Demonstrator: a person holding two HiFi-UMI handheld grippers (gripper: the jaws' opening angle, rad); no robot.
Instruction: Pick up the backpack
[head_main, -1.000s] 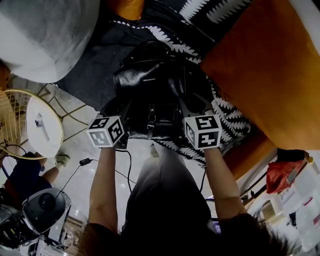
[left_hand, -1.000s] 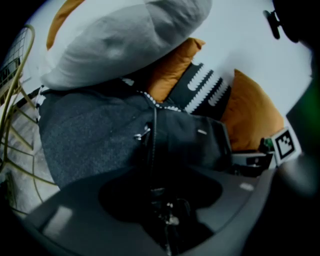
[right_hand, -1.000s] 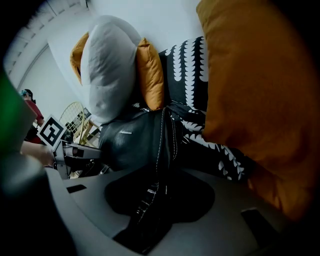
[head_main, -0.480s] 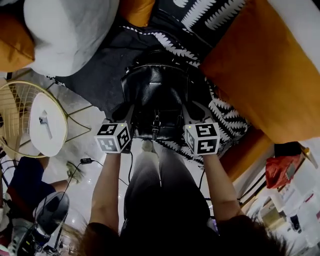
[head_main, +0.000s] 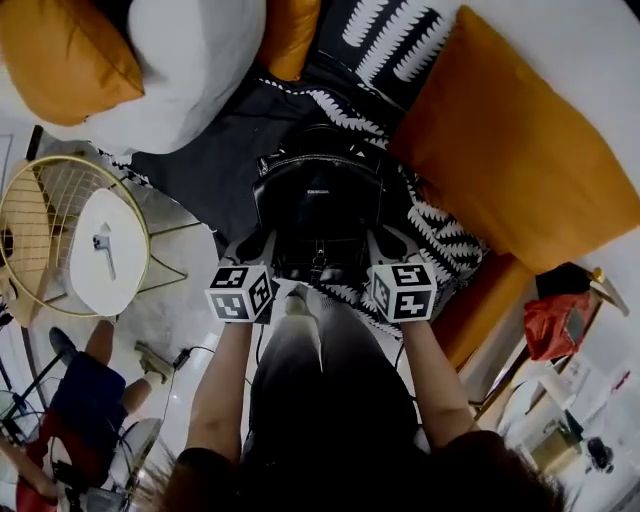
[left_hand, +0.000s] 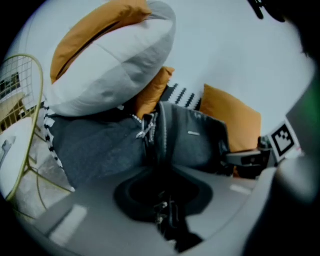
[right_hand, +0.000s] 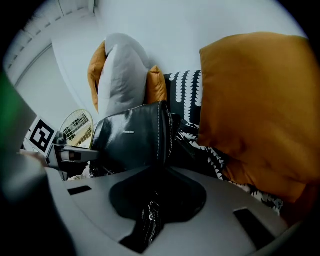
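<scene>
A black leather backpack (head_main: 320, 200) stands between my two grippers, in front of a sofa. My left gripper (head_main: 252, 245) grips its left side and my right gripper (head_main: 388, 243) grips its right side. In the left gripper view the jaws are closing with the backpack's (left_hand: 192, 140) zipped edge pinched between them at the left gripper (left_hand: 162, 170). In the right gripper view the jaws are also closing, with the bag's (right_hand: 132, 137) zipper edge running down into the right gripper (right_hand: 160, 167). The bag's lower part is hidden behind the grippers.
A large orange cushion (head_main: 510, 150) lies right of the bag, a grey-white pillow (head_main: 190, 60) and an orange pillow (head_main: 70, 50) to its left. A black-and-white patterned throw (head_main: 440, 230) lies beneath. A gold wire side table (head_main: 95, 250) stands left. A person (head_main: 80, 400) sits on the floor.
Both grippers have closed on the backpack's sides and risen with it. The bag now appears smaller and higher in the head view, with more of the pillows showing.
</scene>
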